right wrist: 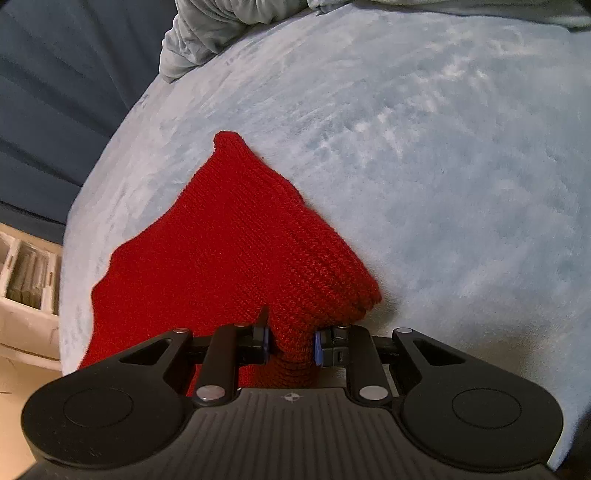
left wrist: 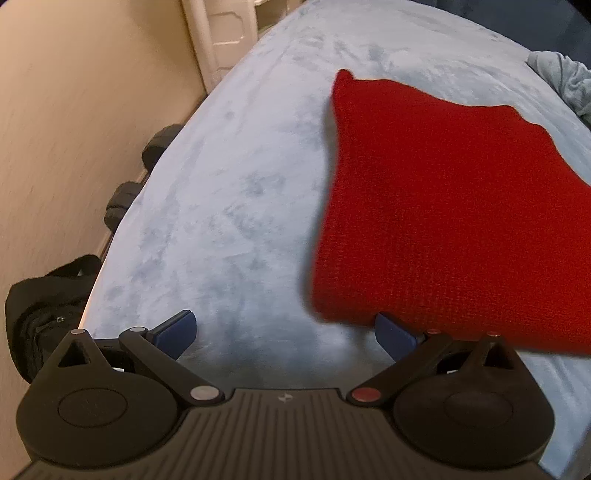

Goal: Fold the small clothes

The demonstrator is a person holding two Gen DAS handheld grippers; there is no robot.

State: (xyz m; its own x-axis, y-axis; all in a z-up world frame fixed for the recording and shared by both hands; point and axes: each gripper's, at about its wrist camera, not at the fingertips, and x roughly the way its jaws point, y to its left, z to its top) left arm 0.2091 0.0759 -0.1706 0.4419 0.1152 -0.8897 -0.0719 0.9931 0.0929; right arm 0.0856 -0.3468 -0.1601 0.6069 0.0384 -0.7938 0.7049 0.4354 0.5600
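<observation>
At the bottom of the right wrist view, the right hand-held gripper [right wrist: 290, 345] has its two blue-padded fingers [right wrist: 264, 343] drawn close together, pinching a bunched fold of a red knitted garment [right wrist: 236, 240]. From that pinch the red knit spreads up and to the left across the pale blue plush bed cover [right wrist: 443, 166], ending in a narrow tip near the middle of the frame. Beyond it, at the top edge, lies a crumpled grey-blue blanket [right wrist: 207, 33], with dark blue curtains [right wrist: 55, 92] filling the upper left.

At the bottom of the left wrist view, the left hand-held gripper [left wrist: 284, 332] is spread wide, with only bed cover between its blue fingertips [left wrist: 177, 330]. The near corner of the red garment [left wrist: 443, 203] overlaps the right-hand fingertip; whether it touches is hard to tell. The garment fills the right half of the frame, lying on the bed cover [left wrist: 240, 184]. At the lower left edge sits a black bag [left wrist: 40, 302], apparently on the floor, and further up the left side are dark shoes [left wrist: 159, 147].
</observation>
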